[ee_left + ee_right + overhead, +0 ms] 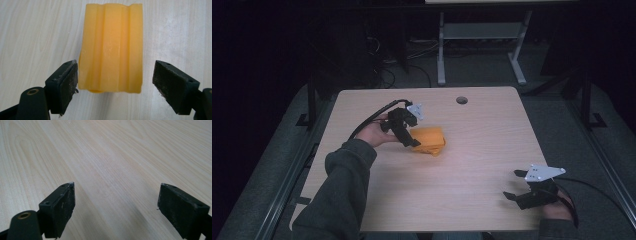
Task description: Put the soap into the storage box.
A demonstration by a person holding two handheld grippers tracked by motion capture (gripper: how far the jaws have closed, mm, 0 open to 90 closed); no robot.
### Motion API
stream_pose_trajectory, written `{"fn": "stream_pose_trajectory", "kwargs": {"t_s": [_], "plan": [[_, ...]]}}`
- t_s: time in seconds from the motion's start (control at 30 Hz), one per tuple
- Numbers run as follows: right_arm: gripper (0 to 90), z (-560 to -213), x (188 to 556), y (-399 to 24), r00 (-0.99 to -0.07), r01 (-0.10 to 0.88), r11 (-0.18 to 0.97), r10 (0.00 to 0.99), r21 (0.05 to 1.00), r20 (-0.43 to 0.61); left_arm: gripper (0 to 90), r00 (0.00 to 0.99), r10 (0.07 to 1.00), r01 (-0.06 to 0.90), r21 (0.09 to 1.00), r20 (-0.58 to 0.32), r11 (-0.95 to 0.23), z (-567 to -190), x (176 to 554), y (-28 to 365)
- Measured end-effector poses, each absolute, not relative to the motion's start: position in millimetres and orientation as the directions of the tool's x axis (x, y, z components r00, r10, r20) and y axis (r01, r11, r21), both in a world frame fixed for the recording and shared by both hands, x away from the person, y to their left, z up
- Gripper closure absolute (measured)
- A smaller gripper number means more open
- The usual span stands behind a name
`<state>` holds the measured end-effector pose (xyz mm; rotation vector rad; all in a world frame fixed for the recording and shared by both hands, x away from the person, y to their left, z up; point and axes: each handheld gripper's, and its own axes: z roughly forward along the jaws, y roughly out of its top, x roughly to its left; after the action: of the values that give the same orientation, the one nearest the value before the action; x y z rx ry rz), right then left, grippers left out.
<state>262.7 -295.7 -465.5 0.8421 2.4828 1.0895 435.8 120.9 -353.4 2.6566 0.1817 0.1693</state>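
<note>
Left gripper (113,82): we see its jaws wide apart around the ridged yellow soft block (112,47).
Right gripper (116,206): jaws apart, far from block, over pale wooden table (112,157).

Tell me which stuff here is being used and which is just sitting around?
Being used:
- left gripper, jaws open on either side of the near end of the orange block

Just there:
- right gripper, open over bare table
- round hole in the table
</note>
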Motion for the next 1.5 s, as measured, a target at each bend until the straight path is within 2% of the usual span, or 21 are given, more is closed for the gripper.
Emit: {"fn": "stream_pose_trajectory", "kwargs": {"t_s": [0.97, 1.5], "plan": [[14.0, -467, 266, -290, -0.786, 0.391, 0.553, 0.617, 0.736, -0.045, 20.6, 0.967, 0.240, 0.166, 0.498, 0.087, -0.851, -351, 401, 176], [14.0, -467, 266, -288, -0.786, 0.392, 0.557, 0.616, 0.732, -0.048, 20.7, 0.963, 0.250, 0.168, 0.502, 0.099, -0.848, -351, 389, 186]]}}
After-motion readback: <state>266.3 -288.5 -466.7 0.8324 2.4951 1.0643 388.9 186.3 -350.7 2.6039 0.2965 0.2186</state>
